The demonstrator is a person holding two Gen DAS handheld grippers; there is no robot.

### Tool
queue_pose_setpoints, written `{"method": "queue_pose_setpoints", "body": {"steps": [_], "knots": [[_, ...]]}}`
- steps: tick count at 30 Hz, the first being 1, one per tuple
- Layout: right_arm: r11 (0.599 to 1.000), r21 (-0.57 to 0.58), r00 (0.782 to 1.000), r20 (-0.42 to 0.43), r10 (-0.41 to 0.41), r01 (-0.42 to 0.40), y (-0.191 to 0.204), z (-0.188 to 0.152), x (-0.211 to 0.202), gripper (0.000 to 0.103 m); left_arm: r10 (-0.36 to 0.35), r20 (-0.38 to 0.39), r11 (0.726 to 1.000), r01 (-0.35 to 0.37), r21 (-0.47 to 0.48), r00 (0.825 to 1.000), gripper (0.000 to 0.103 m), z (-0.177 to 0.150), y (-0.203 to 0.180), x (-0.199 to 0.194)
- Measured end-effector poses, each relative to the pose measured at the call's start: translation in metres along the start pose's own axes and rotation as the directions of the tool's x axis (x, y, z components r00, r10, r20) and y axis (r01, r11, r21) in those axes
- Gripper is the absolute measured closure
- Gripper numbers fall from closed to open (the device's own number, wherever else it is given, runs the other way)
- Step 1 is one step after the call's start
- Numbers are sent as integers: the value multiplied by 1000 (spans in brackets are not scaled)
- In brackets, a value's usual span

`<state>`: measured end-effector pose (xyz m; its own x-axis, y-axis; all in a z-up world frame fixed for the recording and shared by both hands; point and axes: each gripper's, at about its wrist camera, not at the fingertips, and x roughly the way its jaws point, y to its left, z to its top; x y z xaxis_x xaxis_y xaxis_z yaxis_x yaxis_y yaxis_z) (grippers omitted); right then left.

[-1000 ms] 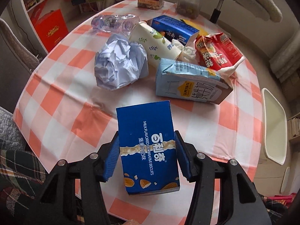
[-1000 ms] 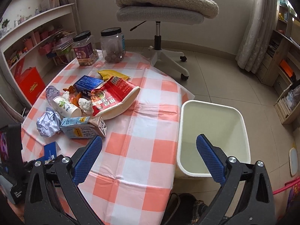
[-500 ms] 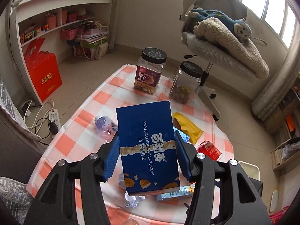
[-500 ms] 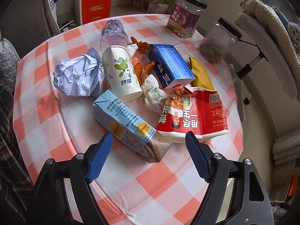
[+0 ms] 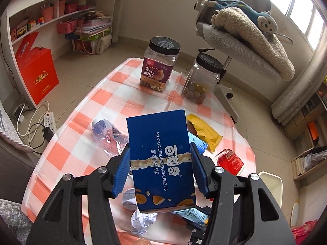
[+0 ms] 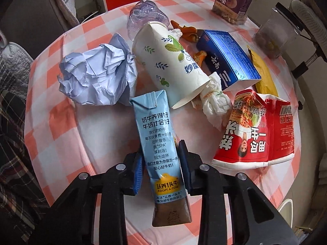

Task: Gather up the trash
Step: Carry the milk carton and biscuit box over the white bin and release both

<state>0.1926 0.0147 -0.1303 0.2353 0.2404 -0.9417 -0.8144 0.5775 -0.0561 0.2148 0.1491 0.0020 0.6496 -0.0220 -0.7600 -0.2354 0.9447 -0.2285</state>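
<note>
Trash lay scattered over the worktop [image 5: 114, 94], which wore an orange-and-white checked cloth; in the left wrist view the left gripper [image 5: 160, 170] had its jaws partly open and pressed against both sides of a blue biscuit box [image 5: 161, 159], held upright above the worktop; behind the box lay a crushed clear bottle [image 5: 108, 134] to the left and a yellow wrapper [image 5: 204, 131] to the right, with a red noodle packet [image 5: 230, 160] further right near the worktop's edge; two black-lidded jars stood at the far end, a labelled nut jar [image 5: 159, 64] and a clear jar [image 5: 202, 79] beside it; a crumpled paper ball [image 5: 141, 222] showed below the box; a white bin [image 5: 271, 185] sat on the floor at the right, beyond the worktop's edge.

In the right wrist view the right gripper [image 6: 160, 167] had just been closing its jaws, and they stood narrow on either side of a light blue milk carton [image 6: 158, 143] whose folded top pointed away from the camera; the pads met the carton's sides; whether it was clear of the cloth I could not tell; the paper ball [image 6: 96, 77] lay beyond it to the left, a white paper cup [image 6: 171, 65] lay on its side just past the carton's top, and a wad of tissue [image 6: 214, 102] touched the cup's rim; a second blue box [image 6: 226, 61] lay behind the tissue, the noodle packet [image 6: 257, 130] to the right, the yellow wrapper [image 6: 263, 73] beyond it, and the crushed bottle [image 6: 143, 18] behind the cup.
</note>
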Motion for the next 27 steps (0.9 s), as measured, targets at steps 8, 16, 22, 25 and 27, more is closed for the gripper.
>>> {"method": "queue_pose_setpoints", "body": {"steps": [8,16,22,25,27], "knots": [[986,147,989,134,56,-76,-28,-26,-57,74,-24,13,1000,24,-17,1000,48,-1,-8,-1],[913,407,970,218,-105,8,-107,-65,-93,74,-71,-9,997,71,-8,997,48,-12,-29,7],[756,649,947,186,-263,83,-165,-117,-118,74,-98,-20,994,99,39,995,48,-25,-55,14],[647,756,942,137,-306,100,-190,-146,-125,74,-115,-24,990,116,74,993,48,-31,-71,17],[582,805,943,93,-319,117,-201,-165,-126,74,-123,-33,987,126,102,992,48,-36,-82,19]]}}
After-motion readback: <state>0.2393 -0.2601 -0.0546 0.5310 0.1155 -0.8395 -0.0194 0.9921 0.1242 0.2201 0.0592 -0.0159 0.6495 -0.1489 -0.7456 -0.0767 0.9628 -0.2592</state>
